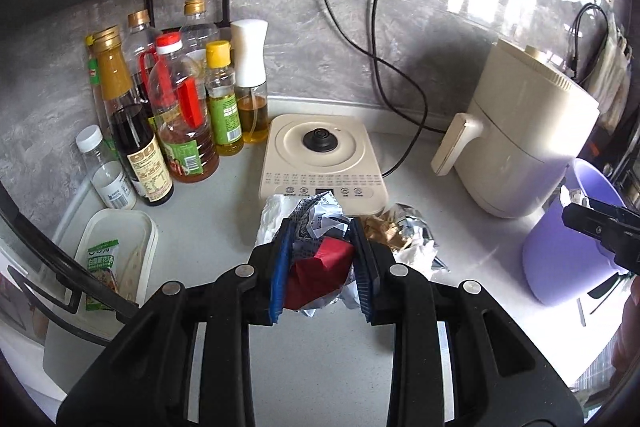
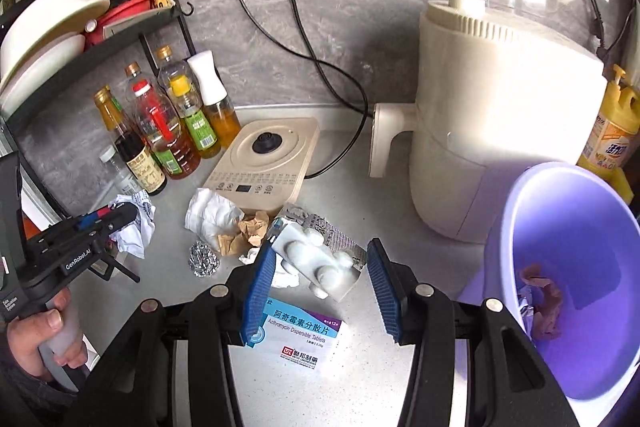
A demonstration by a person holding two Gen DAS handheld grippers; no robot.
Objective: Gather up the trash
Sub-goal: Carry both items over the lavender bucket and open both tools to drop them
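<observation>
Left gripper (image 1: 322,261): clenched on a crumpled wad of printed paper and red wrapper (image 1: 320,267), both blue pads pressed into it, the wad lifted clear of the counter.
Right gripper (image 2: 320,287): grasping a white blister pack (image 2: 320,263) by its two ends, tilted, held above the counter.
Person's hand (image 2: 40,339): wrapped around the left gripper's handle, at the left edge of the right wrist view.
Medicine box (image 2: 300,335): flat on the counter under the right gripper, nearest the front edge.
Loose trash on counter (image 2: 360,367): white tissue (image 2: 208,211), brown paper scraps (image 2: 248,231), foil ball (image 2: 204,259), silver blister sheet (image 2: 320,223), clustered just in front of the cooker.
Purple bin (image 2: 580,227): at the right end of the counter, beside the air fryer; crumpled scraps lie inside.
Induction cooker (image 1: 320,155): middle of the counter, toward the back wall.
Air fryer (image 1: 520,131): back right, handle facing left.
Sauce bottles (image 1: 168,115): grouped in the back left corner under a shelf.
</observation>
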